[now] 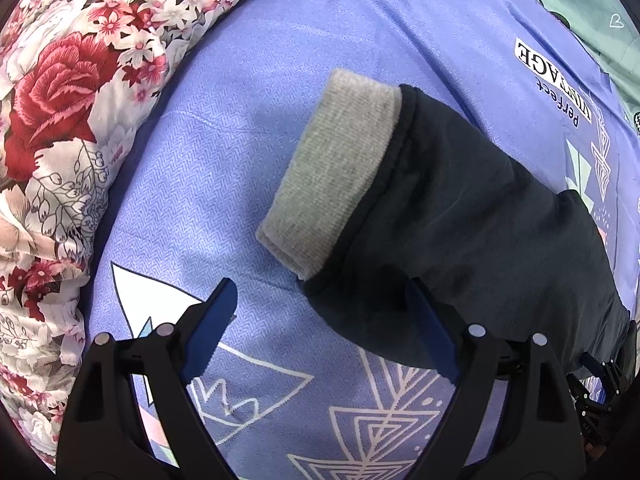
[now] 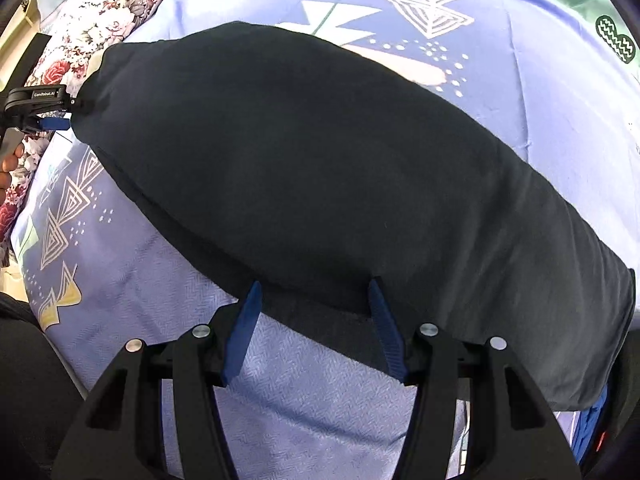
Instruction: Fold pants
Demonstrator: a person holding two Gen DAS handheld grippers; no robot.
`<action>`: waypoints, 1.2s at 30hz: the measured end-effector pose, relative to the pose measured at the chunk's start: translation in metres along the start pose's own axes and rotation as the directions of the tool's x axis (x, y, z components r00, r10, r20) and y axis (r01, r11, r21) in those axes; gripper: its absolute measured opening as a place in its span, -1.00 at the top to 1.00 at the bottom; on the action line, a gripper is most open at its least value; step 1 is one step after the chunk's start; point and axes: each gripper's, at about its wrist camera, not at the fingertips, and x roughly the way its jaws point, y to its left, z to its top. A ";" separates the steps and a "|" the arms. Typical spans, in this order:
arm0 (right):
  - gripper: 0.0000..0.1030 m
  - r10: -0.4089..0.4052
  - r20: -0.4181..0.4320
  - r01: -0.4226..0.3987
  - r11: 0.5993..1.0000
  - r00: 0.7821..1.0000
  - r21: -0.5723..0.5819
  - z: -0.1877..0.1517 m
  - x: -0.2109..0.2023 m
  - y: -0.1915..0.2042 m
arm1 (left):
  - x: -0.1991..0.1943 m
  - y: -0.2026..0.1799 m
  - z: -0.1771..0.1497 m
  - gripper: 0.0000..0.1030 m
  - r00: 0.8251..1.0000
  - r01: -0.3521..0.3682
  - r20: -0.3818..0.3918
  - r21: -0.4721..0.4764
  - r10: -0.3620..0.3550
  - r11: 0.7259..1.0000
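Note:
Dark pants (image 1: 472,216) lie on a lilac printed bedsheet (image 1: 248,96), and their grey ribbed cuff (image 1: 332,176) points up and left in the left wrist view. My left gripper (image 1: 320,296) is open just below the cuff. Its right finger is over the dark cloth and its left finger is over bare sheet. In the right wrist view the pants (image 2: 320,168) stretch as a long dark band across the sheet. My right gripper (image 2: 316,286) stands open at their near edge, with that edge running across the gap. The left gripper (image 2: 52,120) shows at the band's far left end.
A rolled floral quilt (image 1: 68,120) borders the sheet on the left. Green fabric (image 1: 592,8) lies beyond the sheet's far corner. The sheet (image 2: 304,392) is bare in front of the right gripper. A person's fingers (image 2: 8,168) show at the left rim.

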 end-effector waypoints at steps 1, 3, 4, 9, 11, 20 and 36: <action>0.24 -0.013 0.001 0.013 1.000 1.000 0.007 0.001 0.000 -0.002 | 0.000 0.000 0.001 -0.69 1.000 0.001 0.000 0.000 -0.001 1.000; 0.55 0.001 0.005 -0.002 0.999 1.000 0.040 0.003 -0.002 -0.011 | 0.001 0.000 0.004 -0.69 1.000 0.004 0.000 -0.003 -0.004 1.000; 0.77 0.007 0.006 -0.008 0.998 1.000 0.056 0.003 -0.002 -0.015 | 0.002 -0.001 0.005 -0.69 1.000 0.006 0.000 -0.004 -0.006 1.000; 0.94 0.066 0.065 -0.073 0.991 0.996 0.110 0.005 -0.020 -0.026 | 0.012 0.004 0.005 -0.77 1.000 0.010 -0.012 -0.021 -0.010 1.000; 0.94 0.091 0.091 -0.101 0.989 0.992 0.106 0.003 -0.036 -0.029 | 0.013 0.006 0.006 -0.77 1.000 0.023 -0.020 -0.041 -0.024 0.999; 0.92 -0.006 -0.037 0.005 0.999 0.999 -0.031 -0.032 -0.009 -0.012 | 0.014 0.010 0.009 -0.77 1.000 -0.005 -0.029 0.004 0.005 1.000; 0.32 -0.112 0.136 -0.020 0.696 0.984 0.718 -0.091 -0.057 -0.229 | 0.002 0.023 0.014 -0.77 1.000 -0.015 -0.001 -0.016 0.015 1.000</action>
